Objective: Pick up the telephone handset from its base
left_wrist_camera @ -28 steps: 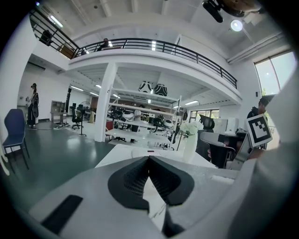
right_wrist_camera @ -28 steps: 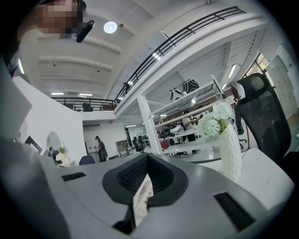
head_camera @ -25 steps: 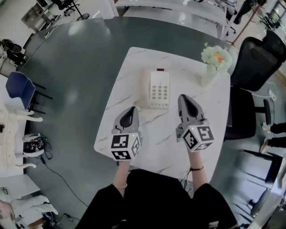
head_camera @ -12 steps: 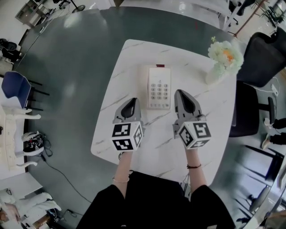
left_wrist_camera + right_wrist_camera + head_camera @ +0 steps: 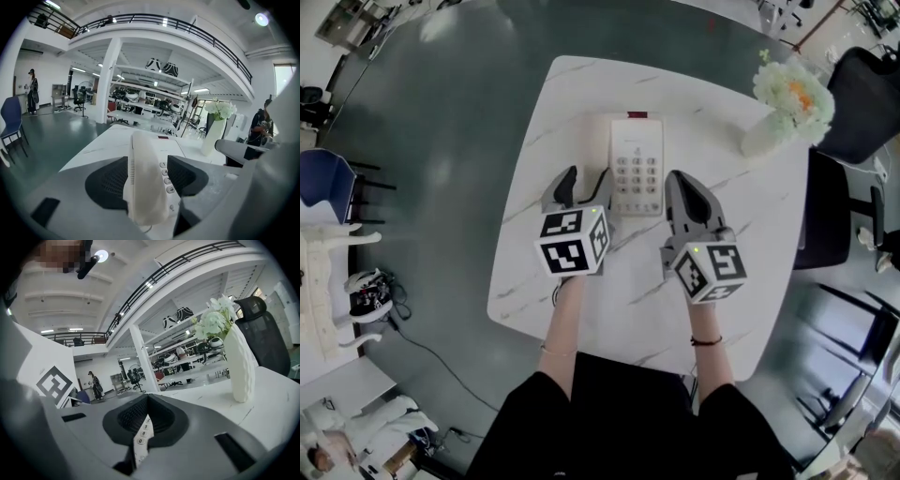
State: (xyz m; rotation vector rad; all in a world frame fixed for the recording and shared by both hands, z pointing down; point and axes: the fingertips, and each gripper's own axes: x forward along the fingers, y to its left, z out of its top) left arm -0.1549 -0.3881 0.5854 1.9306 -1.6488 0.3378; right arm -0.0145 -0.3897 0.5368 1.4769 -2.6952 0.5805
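Observation:
A white telephone base [image 5: 637, 141] with a keypad stands on the white marble table [image 5: 712, 309], its cream handset [image 5: 603, 145] resting along its left side. My left gripper [image 5: 586, 180] is at the handset's near end. Its jaws have just been opening and now stand one on each side of the handset [image 5: 145, 187], with no pressing that I can see. My right gripper [image 5: 680, 180] is shut, just right of the base's near corner. Through the thin slit between its jaws the keypad [image 5: 143, 432] shows.
A white vase of pale flowers [image 5: 787, 98] stands at the table's far right corner, also seen as a vase [image 5: 239, 366] ahead of the right gripper. A black office chair [image 5: 862, 103] is beyond it. A blue chair [image 5: 323, 178] stands on the grey floor, far left.
The left gripper has moved forward and down to the handset, and its shut jaws have opened around it. The right gripper has come a little closer to the base.

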